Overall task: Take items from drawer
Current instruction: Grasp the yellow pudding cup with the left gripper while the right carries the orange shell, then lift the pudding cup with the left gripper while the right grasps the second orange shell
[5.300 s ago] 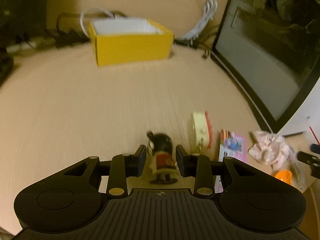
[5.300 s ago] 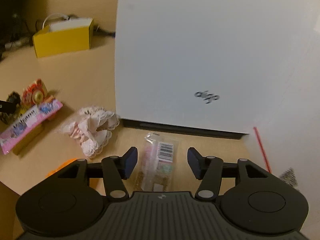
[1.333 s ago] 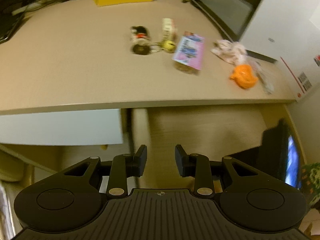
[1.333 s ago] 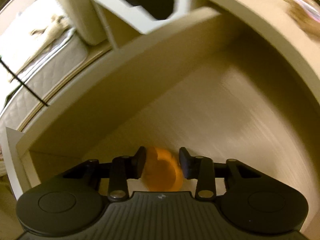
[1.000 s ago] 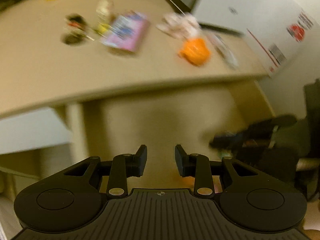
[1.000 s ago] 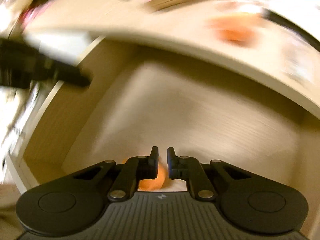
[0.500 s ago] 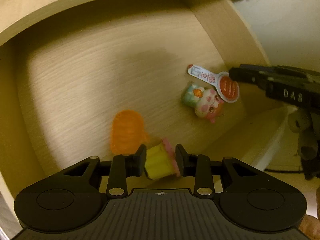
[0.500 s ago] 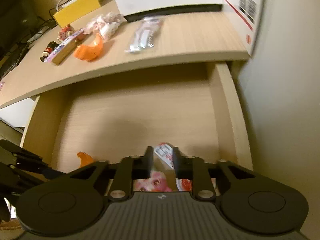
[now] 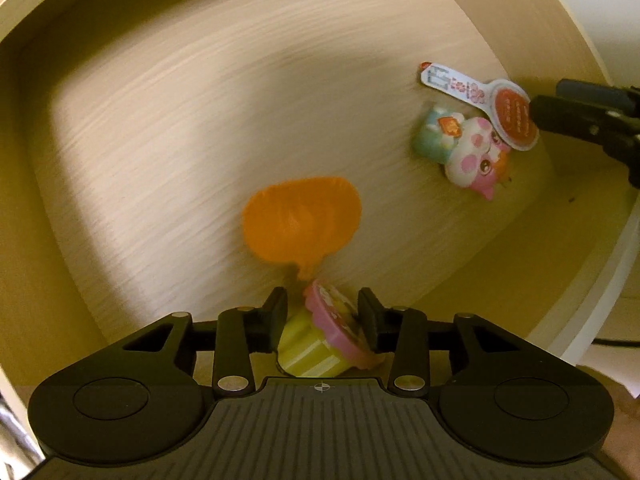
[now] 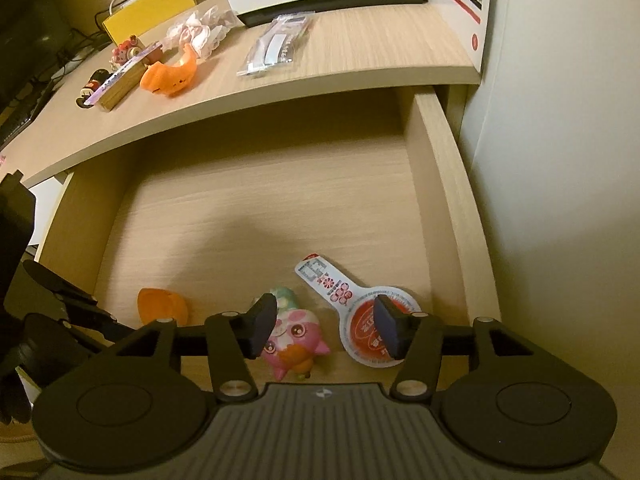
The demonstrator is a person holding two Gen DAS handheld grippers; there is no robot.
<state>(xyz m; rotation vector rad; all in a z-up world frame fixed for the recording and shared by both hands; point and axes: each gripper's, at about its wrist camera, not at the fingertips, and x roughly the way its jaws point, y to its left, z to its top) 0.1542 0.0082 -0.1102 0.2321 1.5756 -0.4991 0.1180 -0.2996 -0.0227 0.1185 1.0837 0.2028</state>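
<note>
Cupcake toy (image 9: pixel 320 336) between left gripper (image 9: pixel 323 314) jaws

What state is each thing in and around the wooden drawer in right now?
Light wooden drawer: pulled open.
Yellow cupcake toy with pink top: tipped over, between the left gripper fingers.
Left gripper: opening.
Right gripper: opening, nothing held.
Pink plush cat toy: lying on the drawer floor.
Red-lidded sauce cup: sealed, flat.
Flat orange plastic piece: lying loose.

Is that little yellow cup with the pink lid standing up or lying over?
Tipped over: the yellow cup lies sideways on the drawer floor.
</note>
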